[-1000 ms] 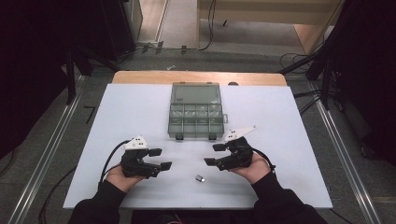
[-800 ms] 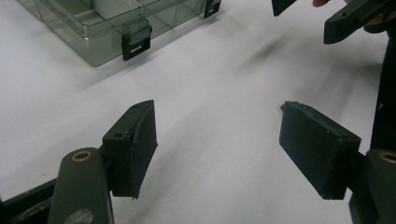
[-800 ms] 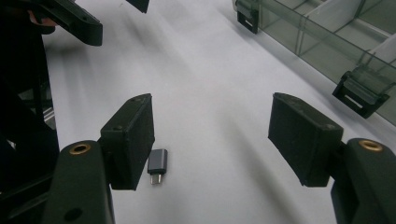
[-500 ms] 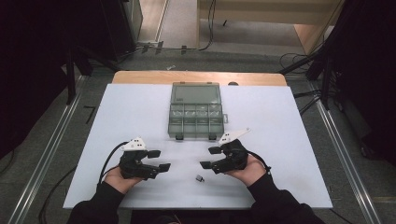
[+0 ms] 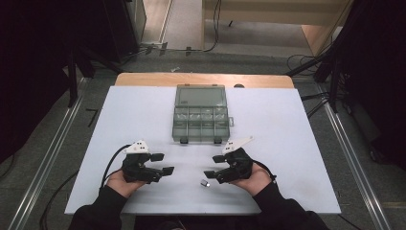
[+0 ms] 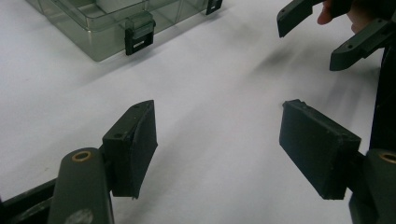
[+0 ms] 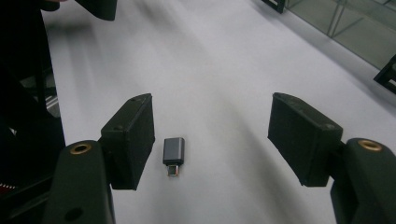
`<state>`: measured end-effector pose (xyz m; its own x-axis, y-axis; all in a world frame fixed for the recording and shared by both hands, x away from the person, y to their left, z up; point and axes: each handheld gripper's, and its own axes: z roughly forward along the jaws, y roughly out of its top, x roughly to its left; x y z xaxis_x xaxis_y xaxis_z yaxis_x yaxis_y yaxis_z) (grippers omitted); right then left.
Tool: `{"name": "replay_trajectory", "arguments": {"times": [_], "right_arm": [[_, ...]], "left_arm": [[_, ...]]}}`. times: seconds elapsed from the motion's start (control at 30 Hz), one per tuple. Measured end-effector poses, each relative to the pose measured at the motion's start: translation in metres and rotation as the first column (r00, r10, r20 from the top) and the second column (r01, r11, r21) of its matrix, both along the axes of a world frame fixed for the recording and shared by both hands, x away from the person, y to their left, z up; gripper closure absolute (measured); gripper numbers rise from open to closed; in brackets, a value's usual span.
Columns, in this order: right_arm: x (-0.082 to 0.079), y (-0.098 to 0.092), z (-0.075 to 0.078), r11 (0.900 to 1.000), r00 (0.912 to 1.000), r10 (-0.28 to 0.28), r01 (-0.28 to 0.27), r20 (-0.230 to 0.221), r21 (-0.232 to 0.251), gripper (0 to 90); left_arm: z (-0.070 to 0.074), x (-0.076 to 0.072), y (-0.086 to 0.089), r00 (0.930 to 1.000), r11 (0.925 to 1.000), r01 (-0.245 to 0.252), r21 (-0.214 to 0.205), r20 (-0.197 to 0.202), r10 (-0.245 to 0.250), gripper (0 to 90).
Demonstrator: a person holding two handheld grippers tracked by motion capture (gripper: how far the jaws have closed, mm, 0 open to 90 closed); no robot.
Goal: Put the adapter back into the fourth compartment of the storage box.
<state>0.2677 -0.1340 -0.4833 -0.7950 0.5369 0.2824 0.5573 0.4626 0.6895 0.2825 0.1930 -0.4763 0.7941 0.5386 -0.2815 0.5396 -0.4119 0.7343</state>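
Now right gripper [image 7: 212, 140] jaws wide, adapter [image 7: 173, 155] between, untouched

The right gripper [image 7: 212, 140] holds its jaws wide apart over the white surface [image 7: 224, 70]. A small grey adapter [image 7: 173, 152] lies flat between them, just beside the left jaw.

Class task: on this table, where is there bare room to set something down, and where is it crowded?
Free: the white tabletop left and right of the clear compartment box. Crowded: the near middle, where the left tool, right tool and small grey adapter sit.
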Motion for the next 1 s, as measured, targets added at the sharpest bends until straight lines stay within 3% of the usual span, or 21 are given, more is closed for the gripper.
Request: {"name": "replay_trajectory", "arguments": {"times": [0.63, 1.0], "right_arm": [[-0.007, 0.016, -0.013, 0.9981, 0.9997, 0.019, -0.020, -0.013, -0.059, 33.4], [-0.012, 0.023, -0.017, 0.9950, 0.9995, 0.031, -0.032, -0.006, -0.094, 42.4]], "left_arm": [[0.000, 0.000, 0.001, 1.0000, 1.0000, -0.005, 0.003, 0.005, 0.005, 28.0], [0.001, 0.000, 0.001, 0.9999, 0.9999, -0.010, 0.008, 0.010, 0.010, 28.0]]}}
